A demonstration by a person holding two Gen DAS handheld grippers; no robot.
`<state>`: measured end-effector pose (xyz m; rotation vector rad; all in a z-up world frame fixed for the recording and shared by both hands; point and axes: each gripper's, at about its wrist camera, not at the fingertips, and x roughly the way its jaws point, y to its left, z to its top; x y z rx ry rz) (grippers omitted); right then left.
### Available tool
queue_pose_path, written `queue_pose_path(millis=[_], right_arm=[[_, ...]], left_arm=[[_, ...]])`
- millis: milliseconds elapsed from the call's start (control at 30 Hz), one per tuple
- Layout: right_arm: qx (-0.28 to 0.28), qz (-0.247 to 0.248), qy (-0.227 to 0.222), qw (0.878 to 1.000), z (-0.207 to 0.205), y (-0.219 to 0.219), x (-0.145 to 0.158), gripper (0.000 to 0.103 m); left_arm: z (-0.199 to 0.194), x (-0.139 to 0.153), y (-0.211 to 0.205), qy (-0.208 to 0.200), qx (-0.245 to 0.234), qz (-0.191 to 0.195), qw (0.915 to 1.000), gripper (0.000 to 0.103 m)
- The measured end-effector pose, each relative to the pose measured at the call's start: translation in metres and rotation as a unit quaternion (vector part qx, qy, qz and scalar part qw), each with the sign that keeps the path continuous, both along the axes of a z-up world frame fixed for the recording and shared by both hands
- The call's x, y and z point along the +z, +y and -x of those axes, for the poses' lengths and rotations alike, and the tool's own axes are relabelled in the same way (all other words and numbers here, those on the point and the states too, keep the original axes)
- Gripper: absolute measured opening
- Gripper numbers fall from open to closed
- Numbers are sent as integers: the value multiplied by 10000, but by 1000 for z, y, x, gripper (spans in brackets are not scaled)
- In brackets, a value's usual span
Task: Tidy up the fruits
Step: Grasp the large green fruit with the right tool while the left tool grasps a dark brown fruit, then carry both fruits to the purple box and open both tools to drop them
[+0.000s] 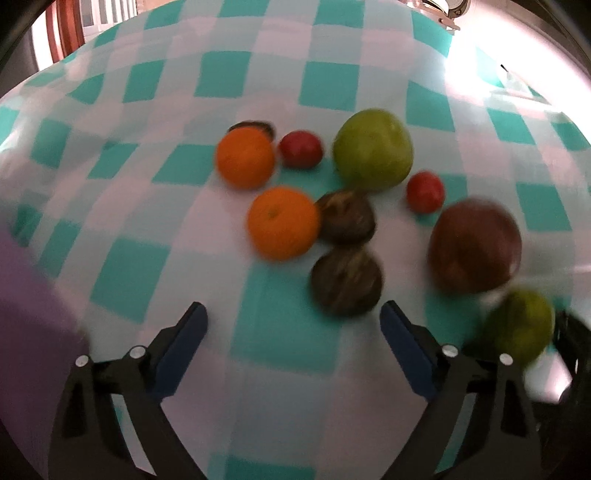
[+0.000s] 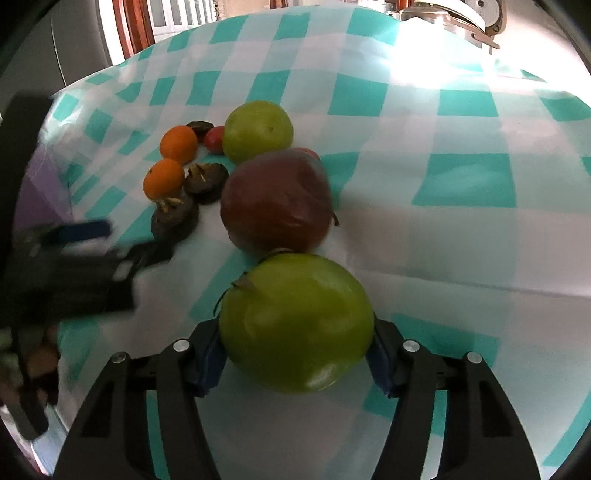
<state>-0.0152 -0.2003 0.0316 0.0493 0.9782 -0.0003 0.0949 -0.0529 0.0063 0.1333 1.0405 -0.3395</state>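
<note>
My right gripper (image 2: 295,343) is shut on a green apple (image 2: 295,321), held just in front of a dark red apple (image 2: 277,201); the green apple also shows at the right edge of the left wrist view (image 1: 517,325). My left gripper (image 1: 293,325) is open and empty, just short of a dark brown fruit (image 1: 345,282). Beyond it lie another dark brown fruit (image 1: 345,218), two oranges (image 1: 282,221) (image 1: 245,157), two small red fruits (image 1: 301,147) (image 1: 424,192), a second green apple (image 1: 373,149) and the dark red apple (image 1: 476,243).
A teal and white checked cloth (image 1: 258,74) covers the table. A third dark fruit (image 1: 255,126) lies behind the far orange. A purple object (image 1: 33,314) is at the left. A metal item (image 2: 469,18) stands at the far right. The left gripper's body (image 2: 81,269) is blurred at left.
</note>
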Motion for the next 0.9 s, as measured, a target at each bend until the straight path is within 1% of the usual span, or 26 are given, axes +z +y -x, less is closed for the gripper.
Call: queue_pose_path(millis=[67,100,133,167,200,233,267,300,433,567,633,700,767,833,900], right_arm=[[26,29,-4,10000,7,0,-1,62],[27,23,-7,10000,10,0,0,62],[21,24,-7,10000,13,1,0,62],[16,29,-2,10000,13,2,-1,62],[6,33,3,10000,14,2,-1,62],[-15,31,13,10000,14,2,-1,62],[-31,33,20,10000,14,3,-1,62],[-54,36,24,10000,14,3,-1,62],[-225,45,75,9997,16,5,-1,62],[-391,55,223,9990,22,12,-1,62],[-452,-18,308,9985,25,15,1,62],[-529,-72,471,9975,24,20,2,62],[-541,-112,604,9966,20,27,6,62],[-577,-196,732,9954,11,33,12,62],[-592,-193,764,9951,3,41,27,62]], left_arm=[[-9,0,-14,-41,-83,7,10000,88],[-12,0,-20,-71,-118,-34,9999,85],[-14,0,-26,-118,-142,-118,9998,83],[-16,-1,-31,-185,-112,-272,9994,74],[-17,0,-32,-250,-102,-306,9992,61],[-17,1,-33,-268,-137,-280,9992,58],[-15,2,-33,-281,-170,-318,9990,44],[-11,2,-30,-291,-191,-331,9988,39],[12,5,-14,-158,-199,-312,9992,38],[51,9,13,-23,-146,-277,9995,38],[72,12,29,64,-168,-245,9995,38],[81,18,42,166,-203,-169,9995,38],[83,23,52,394,-319,-31,9987,38],[89,28,61,416,-415,-43,9983,38],[92,49,63,337,-486,18,9982,38]])
